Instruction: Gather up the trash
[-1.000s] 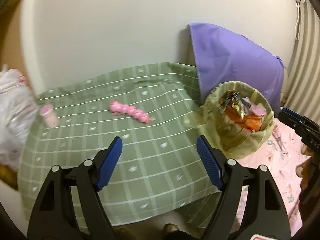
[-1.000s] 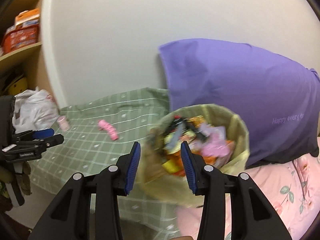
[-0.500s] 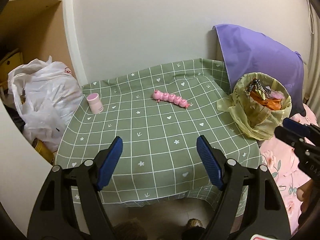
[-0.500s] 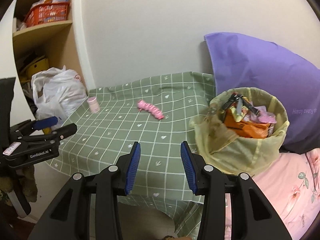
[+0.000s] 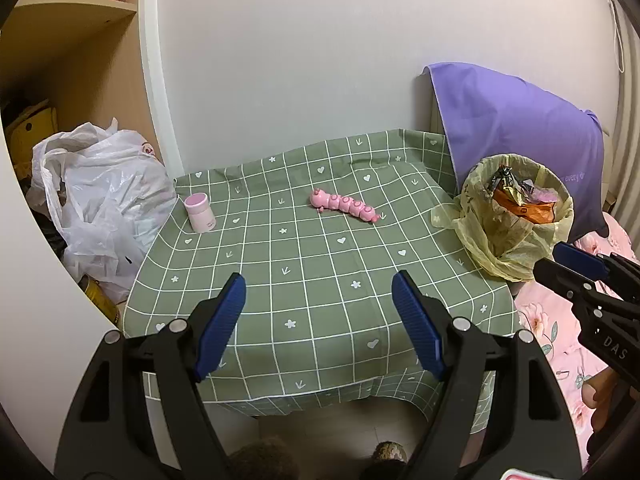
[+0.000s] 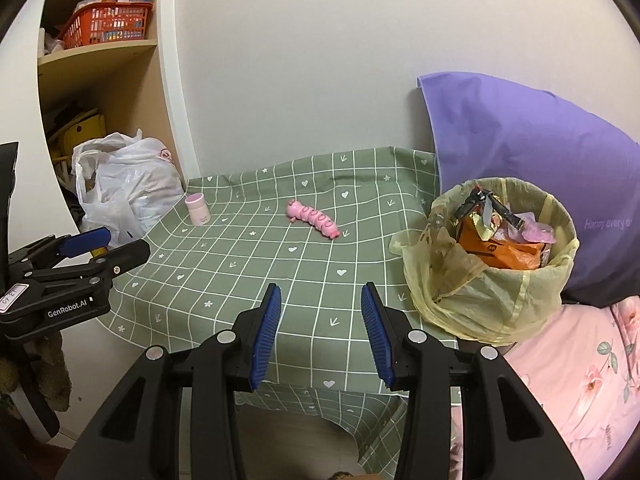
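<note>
A bin lined with a yellow bag (image 5: 516, 220) (image 6: 488, 264) stands at the table's right edge, full of wrappers and an orange packet (image 6: 500, 248). A pink caterpillar toy (image 5: 344, 205) (image 6: 314, 219) and a small pink cup (image 5: 199, 213) (image 6: 197, 209) lie on the green checked tablecloth (image 5: 304, 280) (image 6: 240, 264). My left gripper (image 5: 318, 320) is open and empty over the table's front edge. My right gripper (image 6: 320, 328) is open and empty, left of the bin.
A white plastic bag (image 5: 104, 204) (image 6: 124, 192) sits left of the table by wooden shelves (image 6: 100, 52). A purple pillow (image 5: 520, 128) (image 6: 532, 152) leans on the wall behind the bin. Pink floral bedding (image 6: 568, 376) lies to the right.
Both grippers have pulled back and swung left, away from the bin. The whole table, the shelves and the white bag have come into view. Both stay open.
</note>
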